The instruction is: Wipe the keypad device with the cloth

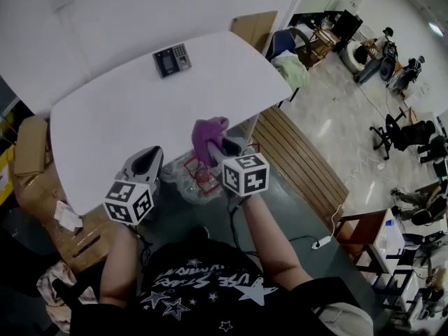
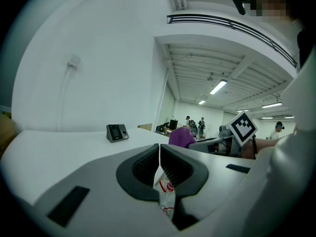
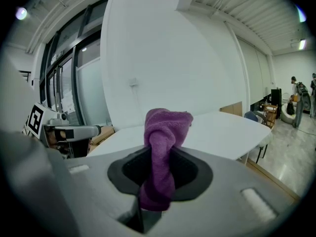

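Observation:
The dark keypad device [image 1: 171, 60] lies on the far side of the white table [image 1: 105, 124], and the left gripper view shows it small and distant [image 2: 117, 132]. A purple cloth [image 1: 208, 137] stands bunched up out of my right gripper [image 1: 215, 151], whose jaws are shut on it [image 3: 163, 152], just past the table's near edge. My left gripper [image 1: 148, 159] hovers at the near edge, left of the cloth, its pads [image 2: 148, 164] closed together with nothing between them. Both grippers are well short of the device.
A clear plastic bag [image 1: 198, 180] with red print sits below the table edge between the grippers. Cardboard boxes [image 1: 31, 149] stand at the left. A wooden bench [image 1: 297, 156] and a chair with a green cloth [image 1: 292, 68] are on the right.

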The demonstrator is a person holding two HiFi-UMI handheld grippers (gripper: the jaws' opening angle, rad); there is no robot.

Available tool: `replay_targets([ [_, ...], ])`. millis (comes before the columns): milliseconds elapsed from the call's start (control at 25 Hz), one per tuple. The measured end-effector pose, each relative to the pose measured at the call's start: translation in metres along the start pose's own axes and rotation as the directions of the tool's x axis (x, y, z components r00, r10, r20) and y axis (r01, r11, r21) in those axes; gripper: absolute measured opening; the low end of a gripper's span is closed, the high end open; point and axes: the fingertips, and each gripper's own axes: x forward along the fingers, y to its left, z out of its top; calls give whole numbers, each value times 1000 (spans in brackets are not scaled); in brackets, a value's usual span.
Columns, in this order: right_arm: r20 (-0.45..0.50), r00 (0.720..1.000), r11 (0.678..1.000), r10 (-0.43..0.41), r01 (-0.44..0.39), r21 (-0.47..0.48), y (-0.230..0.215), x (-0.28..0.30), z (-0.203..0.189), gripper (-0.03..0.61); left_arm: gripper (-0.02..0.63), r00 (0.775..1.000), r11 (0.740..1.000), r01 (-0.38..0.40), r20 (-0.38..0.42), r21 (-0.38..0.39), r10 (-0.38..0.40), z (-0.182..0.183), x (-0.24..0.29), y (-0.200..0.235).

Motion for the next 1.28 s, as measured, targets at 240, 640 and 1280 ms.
replay_targets([
  [240,24,999,999,-32,31,27,35,-22,-4,98,14,999,999,35,-8,6,-35,-4,-42,-2],
  [640,26,997,997,-77,77,6,99,-56,-16,98,14,996,996,86,-2,0,-86,-15,-113,-1],
  [1280,27,991,991,-133,132,28,166,-97,-53,98,14,986,986,166,13,5,-166,-31,-181,-10],
])
